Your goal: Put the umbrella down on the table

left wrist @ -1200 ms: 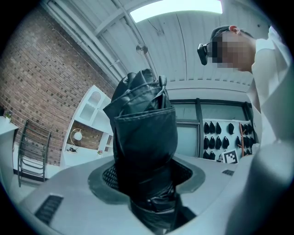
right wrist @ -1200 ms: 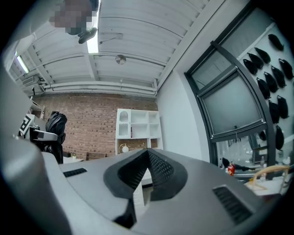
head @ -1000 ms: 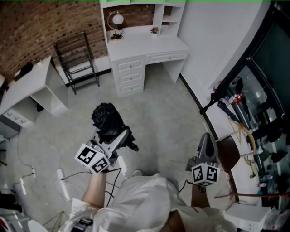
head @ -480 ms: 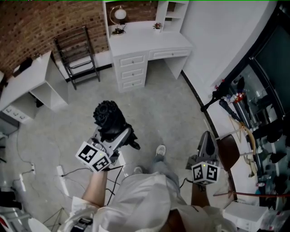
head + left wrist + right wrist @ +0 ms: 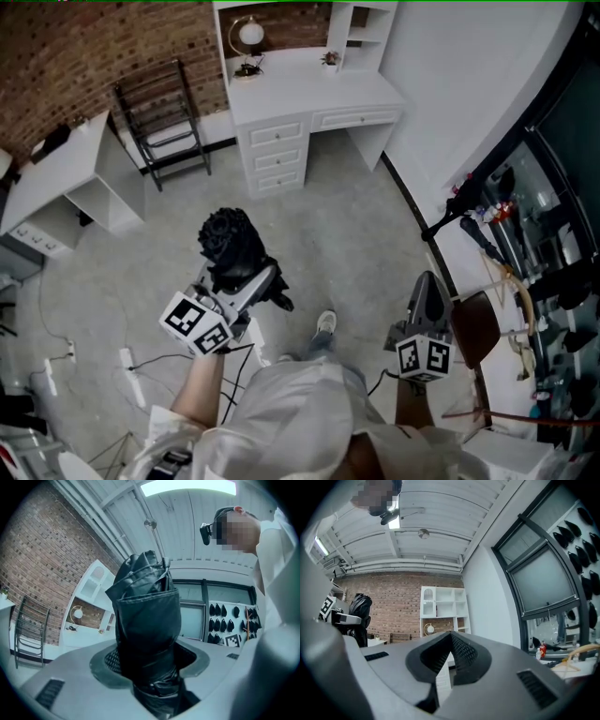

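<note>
Well short of the white counter (image 5: 309, 94), the folded umbrella (image 5: 227, 246) stands clamped in the left gripper (image 5: 248, 281), the right gripper (image 5: 427, 281) closed and empty; light, soft-sleeved, likely slippery, it grips best low on its stiff core.

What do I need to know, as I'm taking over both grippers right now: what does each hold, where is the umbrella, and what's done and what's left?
Left gripper: shut on the folded black umbrella, which is held above the floor in mid-room.
Right gripper: jaws together, nothing between them.
Tables: the white desk is ahead and the white side table is to the left, both well apart from the umbrella.
Done: the umbrella is in hand.
Left: reach a table, lay the umbrella on it, open the left jaws.
</note>
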`<state>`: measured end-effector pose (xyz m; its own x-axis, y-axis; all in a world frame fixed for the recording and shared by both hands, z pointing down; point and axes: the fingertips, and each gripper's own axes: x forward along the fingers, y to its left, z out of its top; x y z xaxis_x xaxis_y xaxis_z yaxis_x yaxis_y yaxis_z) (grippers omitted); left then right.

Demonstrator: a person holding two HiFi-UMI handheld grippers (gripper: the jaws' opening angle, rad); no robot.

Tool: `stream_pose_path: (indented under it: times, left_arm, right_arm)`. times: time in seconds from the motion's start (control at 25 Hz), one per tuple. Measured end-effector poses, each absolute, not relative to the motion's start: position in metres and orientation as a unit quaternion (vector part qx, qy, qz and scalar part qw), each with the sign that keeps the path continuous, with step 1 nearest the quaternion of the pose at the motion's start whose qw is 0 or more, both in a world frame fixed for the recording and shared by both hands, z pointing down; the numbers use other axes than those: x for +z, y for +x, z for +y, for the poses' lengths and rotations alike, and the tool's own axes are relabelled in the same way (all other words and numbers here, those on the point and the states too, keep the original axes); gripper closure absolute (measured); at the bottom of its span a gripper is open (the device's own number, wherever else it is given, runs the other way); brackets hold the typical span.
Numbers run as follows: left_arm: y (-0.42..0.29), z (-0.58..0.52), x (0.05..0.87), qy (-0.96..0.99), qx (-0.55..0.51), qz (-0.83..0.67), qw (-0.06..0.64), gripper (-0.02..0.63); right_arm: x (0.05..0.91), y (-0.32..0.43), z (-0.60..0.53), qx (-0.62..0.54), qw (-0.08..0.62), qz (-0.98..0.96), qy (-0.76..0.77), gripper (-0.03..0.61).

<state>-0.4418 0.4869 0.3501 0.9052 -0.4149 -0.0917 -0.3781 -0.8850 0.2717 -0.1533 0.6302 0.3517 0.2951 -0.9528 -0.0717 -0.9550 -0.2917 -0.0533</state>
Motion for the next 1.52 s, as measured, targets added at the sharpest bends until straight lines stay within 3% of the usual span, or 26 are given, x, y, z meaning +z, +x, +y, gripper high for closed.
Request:
stream_pose_path:
  times: [1.08, 1.52]
  left_arm:
    - [-0.218, 0.339, 0.337, 0.967, -0.064, -0.215, 0.117, 0.350]
    - [-0.189, 0.322, 0.334, 0.965, -0.059, -0.230, 0.113, 0.350]
  right_arm:
    - [0.356, 0.058, 0.471, -0.008, 0.059, 0.616, -0.785, 0.560]
    - [0.364, 0.084, 0.440, -0.016, 0.069, 0.637, -0.768, 0.560]
